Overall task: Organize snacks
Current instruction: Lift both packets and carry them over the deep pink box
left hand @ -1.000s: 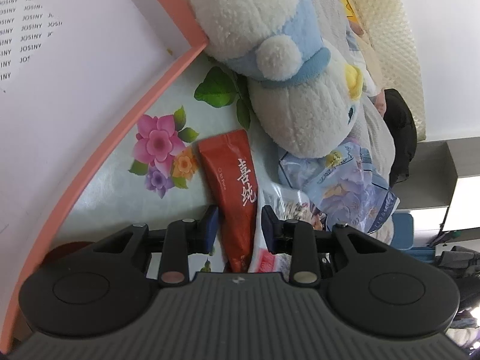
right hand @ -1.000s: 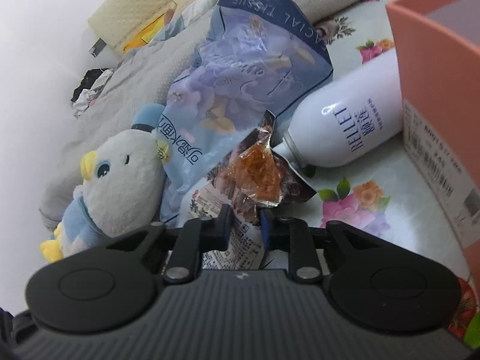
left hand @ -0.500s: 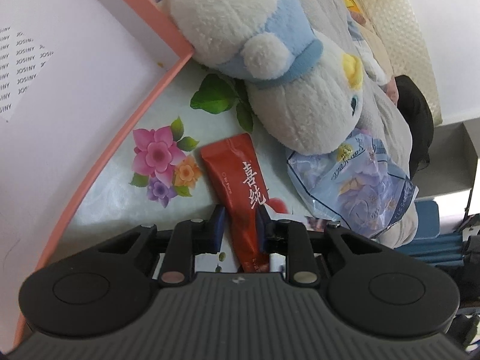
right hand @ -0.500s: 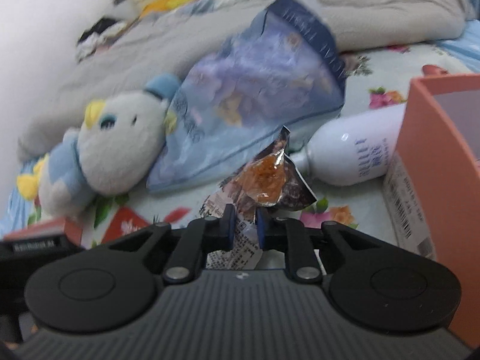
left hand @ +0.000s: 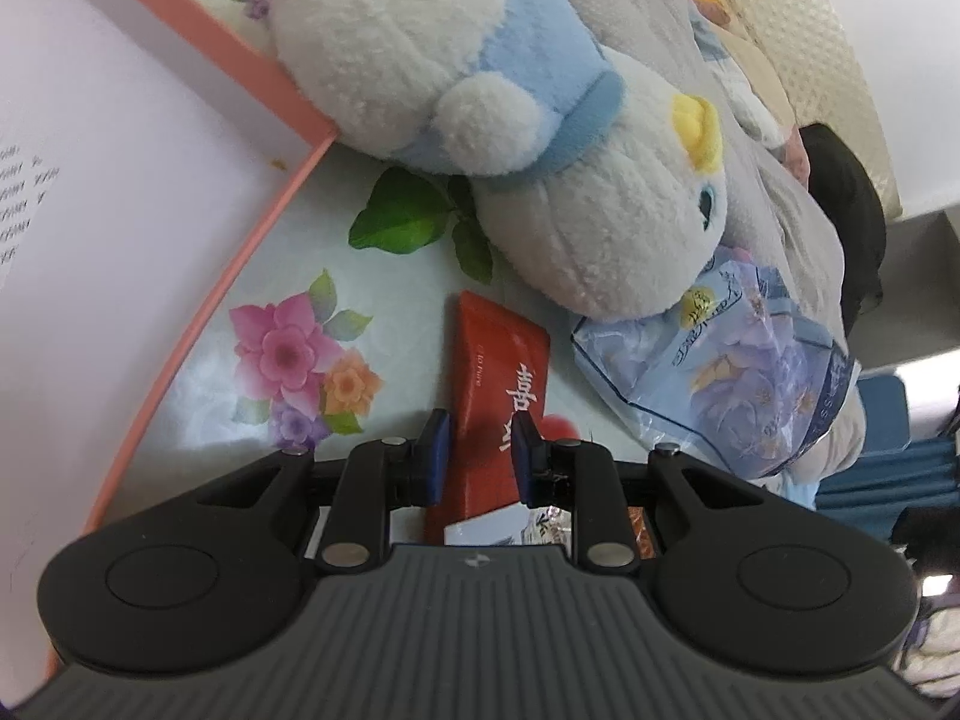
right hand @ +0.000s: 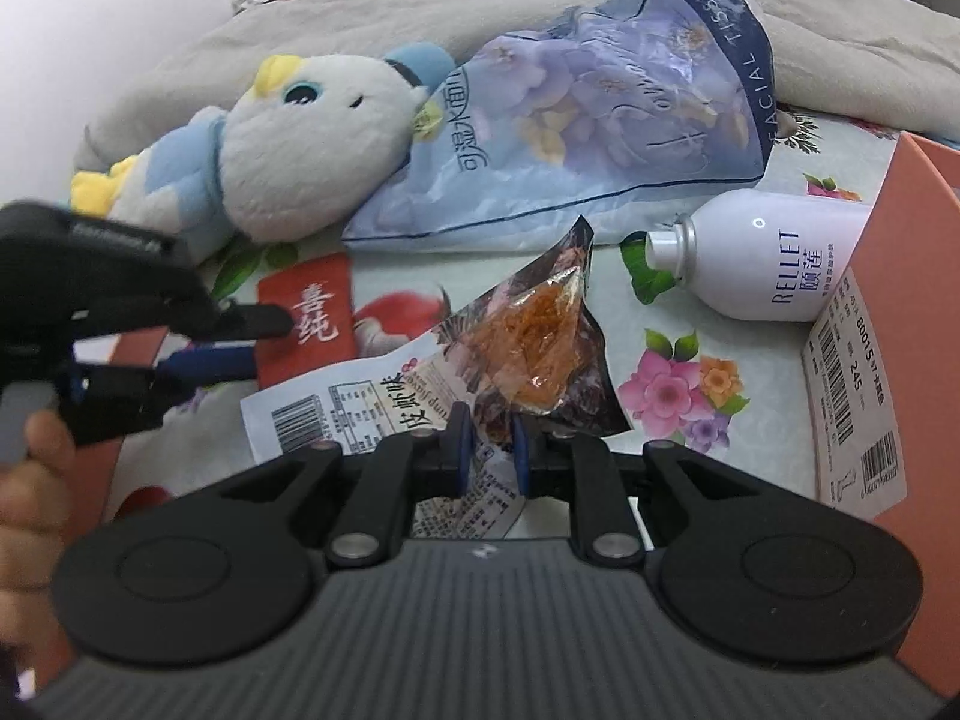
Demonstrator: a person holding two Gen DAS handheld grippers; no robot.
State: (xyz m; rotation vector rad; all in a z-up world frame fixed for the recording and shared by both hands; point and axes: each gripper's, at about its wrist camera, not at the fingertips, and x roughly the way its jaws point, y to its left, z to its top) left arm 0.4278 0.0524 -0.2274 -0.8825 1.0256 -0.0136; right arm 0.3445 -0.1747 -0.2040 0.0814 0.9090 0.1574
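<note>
Both snacks are picked up, but neither is put away yet, so the job looks about half done.

The left gripper (left hand: 477, 450) has its two blue fingers closed on the sides of the red snack packet (left hand: 498, 390). The far end of the packet points at the plush toy (left hand: 510, 138). From the right wrist view the left gripper (right hand: 264, 339) pinches one end of that same packet (right hand: 315, 315), just above the flowered sheet (right hand: 678, 390).

The right gripper (right hand: 487, 444) has its fingers nearly together, pinching the clear snack bag (right hand: 480, 384) with orange bits inside. The bag sticks out ahead of the fingers and looks lifted off the sheet, but I cannot tell for sure.

What is left, I think, is to drop each snack into the pink box. Its rim (left hand: 198, 42) is on the left in the left view, and its wall (right hand: 900, 276) is on the right in the right view (I cannot tell if these are one box or two). No snack shows inside.

Other things are near. The plush toy leans on the box corner. A blue tissue pack (right hand: 600, 138) lies beside it, and a white bottle (right hand: 774, 258) lies just beside the box wall. The bottle could get bumped on the way in.
</note>
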